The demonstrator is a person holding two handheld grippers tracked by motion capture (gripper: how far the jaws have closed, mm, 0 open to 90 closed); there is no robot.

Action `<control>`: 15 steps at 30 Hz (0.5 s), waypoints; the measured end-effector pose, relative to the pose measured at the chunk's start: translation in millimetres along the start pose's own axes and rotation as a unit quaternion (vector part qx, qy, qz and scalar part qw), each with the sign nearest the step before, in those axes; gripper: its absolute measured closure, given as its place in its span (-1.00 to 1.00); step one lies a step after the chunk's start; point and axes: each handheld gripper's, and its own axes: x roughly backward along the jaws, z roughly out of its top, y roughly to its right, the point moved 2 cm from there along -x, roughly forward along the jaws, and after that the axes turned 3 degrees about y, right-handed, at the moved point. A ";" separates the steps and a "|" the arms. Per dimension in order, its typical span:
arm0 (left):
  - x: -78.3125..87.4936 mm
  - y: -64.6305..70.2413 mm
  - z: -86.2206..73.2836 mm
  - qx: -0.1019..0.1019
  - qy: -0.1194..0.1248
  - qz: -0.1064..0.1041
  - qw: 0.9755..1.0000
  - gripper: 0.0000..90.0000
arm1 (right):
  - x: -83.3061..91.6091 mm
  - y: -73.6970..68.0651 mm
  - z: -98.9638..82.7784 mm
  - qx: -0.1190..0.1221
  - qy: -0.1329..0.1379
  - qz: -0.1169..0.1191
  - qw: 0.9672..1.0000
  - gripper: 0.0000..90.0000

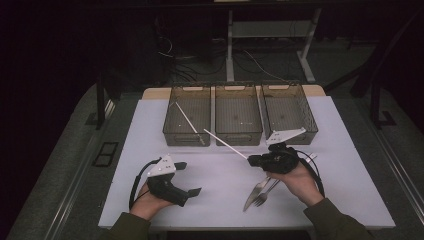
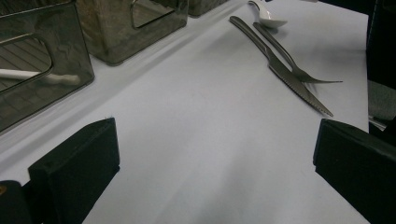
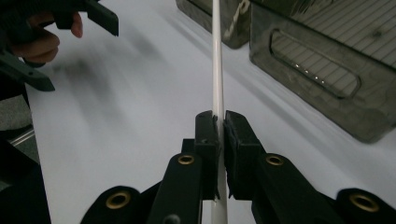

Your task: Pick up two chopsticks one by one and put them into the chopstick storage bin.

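Nearest you, your left tongs rested low on the white table, jaws spread wide with nothing between them. You likely parked them there to keep the left side free while the other hand worked. In the left gripper view the gap between those jaws framed bare table surface.

On the near right, a knife and a fork lay side by side, touching or nearly so, just below your right hand. A spoon sat beyond them in the left gripper view. They looked like items waiting to be sorted.

Your right tongs were pressed together on a white chopstick, pinching it near one end. The right gripper view showed the stick clamped between the two pads and running straight out past the tips. The free end pointed up-left toward the bins, so you seemed to be carrying it there.

Farthest away, three smoky plastic bins stood in a row, close together. The left bin already held a second chopstick leaning inside. By that, the held stick probably belonged in the left bin, still well apart from the tongs.
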 end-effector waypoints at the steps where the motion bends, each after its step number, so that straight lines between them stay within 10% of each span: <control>1: 0.0 -0.1 0.0 0.000 0.000 0.000 1.000 -1.00 | -0.9 0.1 2.2 0.001 0.003 0.002 1.000 0.87; 15: 1.0 0.5 0.7 0.005 0.007 -0.001 1.000 -1.00 | -17.6 -3.5 35.2 0.013 0.019 0.006 1.000 0.87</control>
